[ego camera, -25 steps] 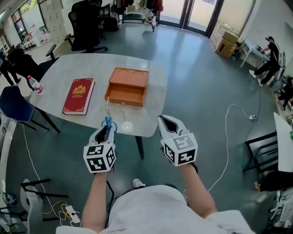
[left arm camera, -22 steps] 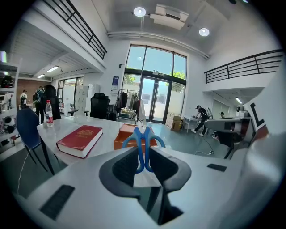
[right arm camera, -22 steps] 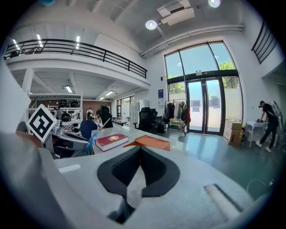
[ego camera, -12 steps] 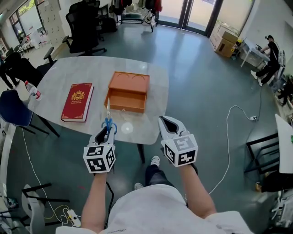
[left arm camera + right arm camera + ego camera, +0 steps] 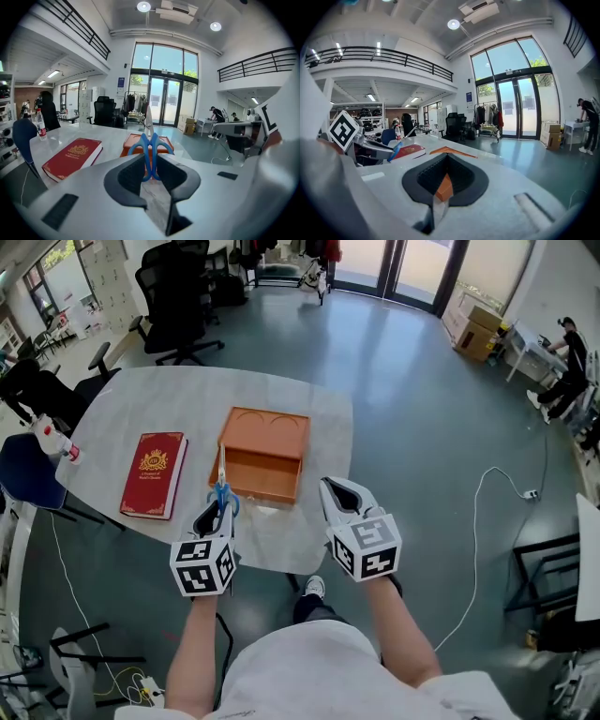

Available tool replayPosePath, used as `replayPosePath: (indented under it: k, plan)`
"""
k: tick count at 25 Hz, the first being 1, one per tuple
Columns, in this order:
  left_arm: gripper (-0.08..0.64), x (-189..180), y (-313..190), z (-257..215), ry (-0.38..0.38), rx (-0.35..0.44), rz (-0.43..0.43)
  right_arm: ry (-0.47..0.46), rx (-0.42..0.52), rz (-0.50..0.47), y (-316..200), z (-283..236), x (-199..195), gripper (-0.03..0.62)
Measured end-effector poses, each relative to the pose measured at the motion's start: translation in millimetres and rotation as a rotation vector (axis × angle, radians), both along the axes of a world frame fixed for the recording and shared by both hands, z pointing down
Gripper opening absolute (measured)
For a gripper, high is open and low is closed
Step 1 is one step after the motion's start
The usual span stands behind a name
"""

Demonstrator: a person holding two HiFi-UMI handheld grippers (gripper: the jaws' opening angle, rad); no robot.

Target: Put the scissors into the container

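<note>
The scissors (image 5: 221, 487) have blue handles and point their blades forward, away from me. My left gripper (image 5: 217, 510) is shut on the handles; in the left gripper view the scissors (image 5: 150, 149) stand upright between the jaws. They hang over the near part of the grey table (image 5: 141, 409), just left of the front corner of the orange container (image 5: 263, 457), which is an open tray. My right gripper (image 5: 336, 489) is shut with nothing in it, over the table's near right edge. In the right gripper view the container (image 5: 449, 151) lies ahead.
A red book (image 5: 153, 474) lies left of the container. A bottle (image 5: 52, 442) stands at the table's left end beside a blue chair (image 5: 22, 472). Black office chairs (image 5: 176, 294) are beyond the table. A white cable (image 5: 474, 521) runs over the floor at right.
I have stepped toward the table. Both grippers now reach over its near edge, and the scissors sit closer to the container's front left corner.
</note>
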State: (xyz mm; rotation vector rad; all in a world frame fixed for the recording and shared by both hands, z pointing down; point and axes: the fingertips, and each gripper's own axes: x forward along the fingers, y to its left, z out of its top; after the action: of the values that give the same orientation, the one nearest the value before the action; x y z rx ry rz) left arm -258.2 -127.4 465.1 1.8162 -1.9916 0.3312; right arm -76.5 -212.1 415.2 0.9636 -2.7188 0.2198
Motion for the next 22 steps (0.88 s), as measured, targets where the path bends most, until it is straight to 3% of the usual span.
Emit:
replayPosePath:
  k: [11,22]
  plan:
    - [0.077,0,-66,6,-0.028,-0.049,-0.01,-0.025,-0.025,-0.072,-83,0,-15,0.006]
    - [0.077,-18,-90,29,-0.214,-0.195,0.146,-0.051,-0.055,-0.083,-119,10,-17,0.005]
